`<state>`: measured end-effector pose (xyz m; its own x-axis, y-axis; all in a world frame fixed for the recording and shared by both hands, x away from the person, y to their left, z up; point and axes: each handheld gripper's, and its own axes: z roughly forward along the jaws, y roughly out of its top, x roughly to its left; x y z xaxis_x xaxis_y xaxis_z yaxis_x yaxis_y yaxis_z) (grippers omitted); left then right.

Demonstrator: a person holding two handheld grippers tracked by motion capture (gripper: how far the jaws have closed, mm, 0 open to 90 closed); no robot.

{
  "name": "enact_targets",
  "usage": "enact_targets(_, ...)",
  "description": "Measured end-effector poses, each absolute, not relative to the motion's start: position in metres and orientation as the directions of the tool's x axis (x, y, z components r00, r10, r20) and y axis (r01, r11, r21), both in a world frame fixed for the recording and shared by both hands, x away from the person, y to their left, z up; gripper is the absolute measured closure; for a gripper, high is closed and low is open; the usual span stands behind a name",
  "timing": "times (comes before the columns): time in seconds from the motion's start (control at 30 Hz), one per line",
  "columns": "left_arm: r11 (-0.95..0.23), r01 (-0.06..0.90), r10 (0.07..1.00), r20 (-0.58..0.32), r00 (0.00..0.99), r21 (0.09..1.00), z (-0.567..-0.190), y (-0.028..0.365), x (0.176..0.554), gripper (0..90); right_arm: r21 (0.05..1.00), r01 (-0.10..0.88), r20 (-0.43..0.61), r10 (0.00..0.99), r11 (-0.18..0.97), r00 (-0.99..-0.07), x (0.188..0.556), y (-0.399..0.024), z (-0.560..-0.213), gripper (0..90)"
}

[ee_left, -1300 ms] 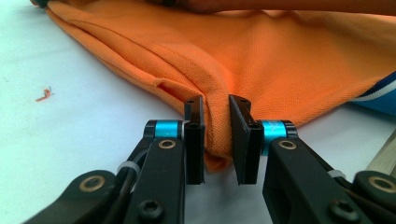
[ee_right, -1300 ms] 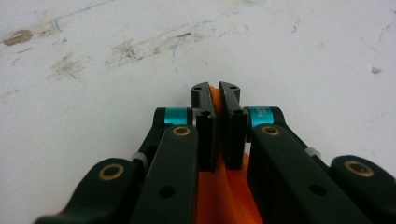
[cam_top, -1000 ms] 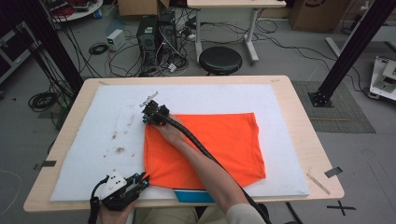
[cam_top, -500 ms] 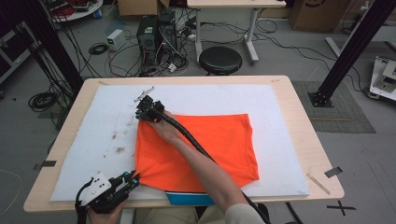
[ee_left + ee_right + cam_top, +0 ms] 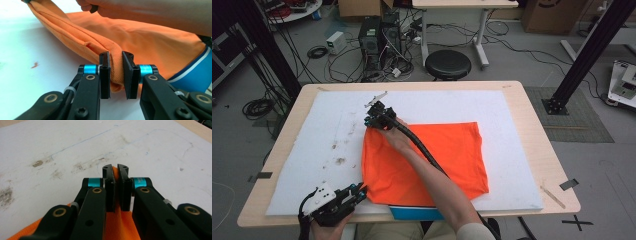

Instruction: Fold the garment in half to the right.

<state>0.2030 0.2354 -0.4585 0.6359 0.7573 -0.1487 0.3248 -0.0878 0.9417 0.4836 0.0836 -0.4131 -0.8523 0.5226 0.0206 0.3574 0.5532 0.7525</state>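
While lying flat on the white mat (image 5: 287, 165) w/ a folded left edge, the orange cloth (image 5: 447, 155) is being pinched at 11 o'clock by the right gripper (image 5: 115, 171) & at 7 o'clock by the left gripper (image 5: 115, 61), both jaw pairs clamping fabric.

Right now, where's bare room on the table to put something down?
Free: the white mat right of the orange cloth, and the strip beyond it up to the table's far edge. Left of the cloth is bare too, though stained. Crowded: the cloth's left edge, with the right gripper clamping its far corner and the left gripper its near one.
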Motion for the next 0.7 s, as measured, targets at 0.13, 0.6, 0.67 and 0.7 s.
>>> enact_targets(0.13, -0.106, 0.332, 0.749, -0.145, 0.647, 0.937, -0.455, 0.227, 0.205, 77.8, 0.749, 0.361, 0.021, 0.524, 0.556, -0.851, 0.484, 0.075, -0.413, 87.1)
enact_targets(0.6, -0.185, 0.329, 0.699, -0.111, 0.706, 0.926, -0.444, 0.194, 0.219, 77.8, 0.754, 0.364, 0.035, 0.521, 0.546, -0.853, 0.486, 0.045, -0.404, 87.7)
enact_targets(0.67, -0.193, 0.328, 0.689, -0.111, 0.716, 0.925, -0.443, 0.191, 0.221, 77.8, 0.756, 0.365, 0.037, 0.522, 0.543, -0.852, 0.486, 0.040, -0.404, 87.7)
enact_targets(0.7, -0.195, 0.328, 0.686, -0.110, 0.719, 0.924, -0.443, 0.189, 0.222, 77.8, 0.756, 0.367, 0.038, 0.525, 0.541, -0.850, 0.486, 0.038, -0.403, 87.7)
